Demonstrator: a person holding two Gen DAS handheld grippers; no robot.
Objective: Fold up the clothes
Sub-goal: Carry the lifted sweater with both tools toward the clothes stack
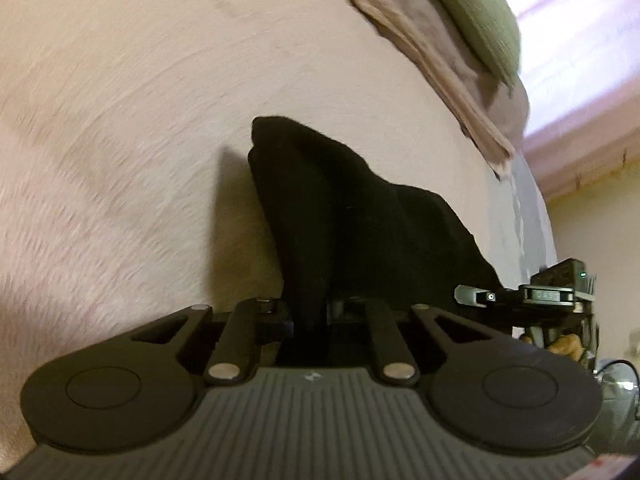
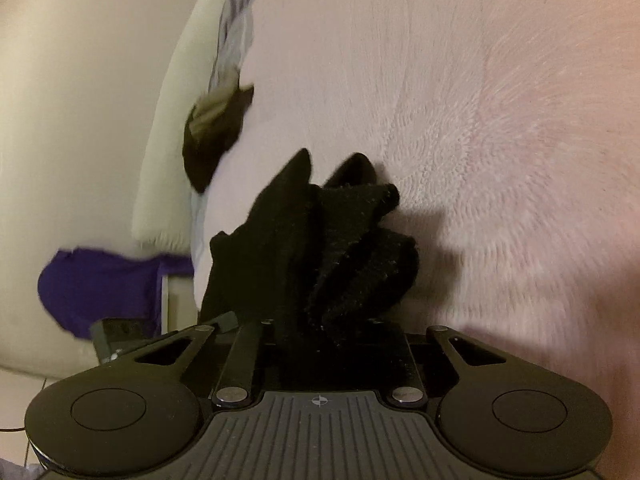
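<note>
Left gripper (image 1: 310, 312): fingers closed tight on a bunched edge of the black garment (image 1: 352, 216). Right gripper (image 2: 320, 332): fingers likewise closed on a gathered, knit-textured fold of black cloth (image 2: 332, 248); fingertips buried in fabric, so exact gap not readable. Right gripper also visible in left wrist view, at far right (image 1: 532, 296), just beside the cloth. Judged to be one and the same garment held at two points, lifted clear above the pink fuzzy bedspread (image 1: 140, 100); shadow cast on the spread below. Background smeared in both views.

For the step in hand (judged: bringing garment into position to lay out and fold): both grips to be kept firm, held points drawn apart to take out the bunching, cloth lowered flat onto the bedspread before any crease made. Risk: thick gathered fabric slipping or folding crooked if laid down while bunched.

Containers: none identifiable. Green pillow (image 1: 476, 12) on a taupe blanket (image 1: 420, 52) at bed's far end. Purple fabric (image 2: 104, 288) and another dark item (image 2: 216, 136) off bed edge; nature unclear.
</note>
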